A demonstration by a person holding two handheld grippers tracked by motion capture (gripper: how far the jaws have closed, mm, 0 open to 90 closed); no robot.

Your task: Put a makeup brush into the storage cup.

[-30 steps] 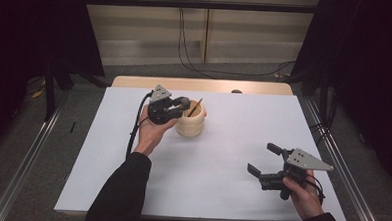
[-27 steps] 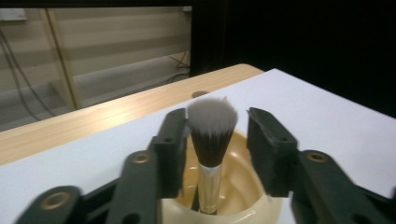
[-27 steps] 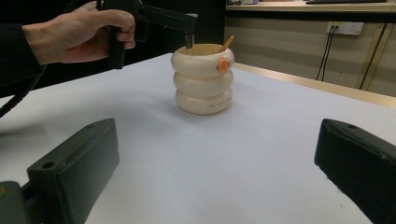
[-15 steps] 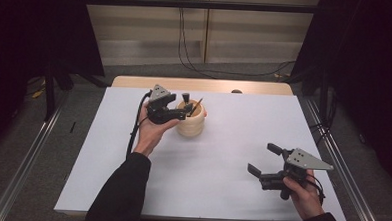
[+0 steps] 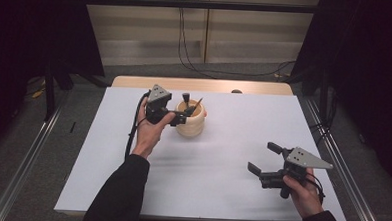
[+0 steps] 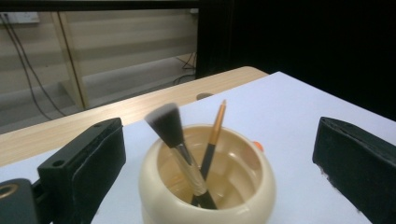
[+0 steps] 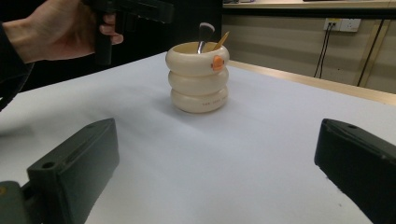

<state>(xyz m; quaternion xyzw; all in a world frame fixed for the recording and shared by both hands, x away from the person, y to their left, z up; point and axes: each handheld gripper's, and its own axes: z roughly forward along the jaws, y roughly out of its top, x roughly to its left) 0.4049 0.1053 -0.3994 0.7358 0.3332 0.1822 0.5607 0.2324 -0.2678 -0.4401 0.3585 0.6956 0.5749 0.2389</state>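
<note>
We cannot make out the bottom of the cream holder [image 6: 205, 186] in the left gripper view, where the frame cuts it off below its top ring, and the lower ends of the two brushes sit down inside it out of sight. In the high view the left gripper [image 5: 186, 107] covers part of the holder's near-left rim, so the brushes read there as little more than thin dark strokes. The left hand [image 7: 60, 25] is cut off at the top of the right gripper view.

The holder is a squat pot of three stacked rounded rings [image 7: 198, 77], cream-coloured, with a small orange knob on the top ring. Inside it stand a makeup brush [image 6: 170, 133] with a dark fluffy head and silver ferrule, tilted, and a thinner brush [image 6: 215, 135] with an orange-gold stem, leaning across it; the two cross low in the pot.

The holder stands on the white table cover [image 5: 222, 156], towards its far side. The left gripper hangs just at the holder's left rim, its jaws spread wide on either side of the pot and having just been opening; nothing is pinched between them, and both brushes stand free. The right gripper [image 5: 267, 161] rests well apart from the holder, near the cover's front right, its jaws spread wide too, with only bare cover between them.
</note>
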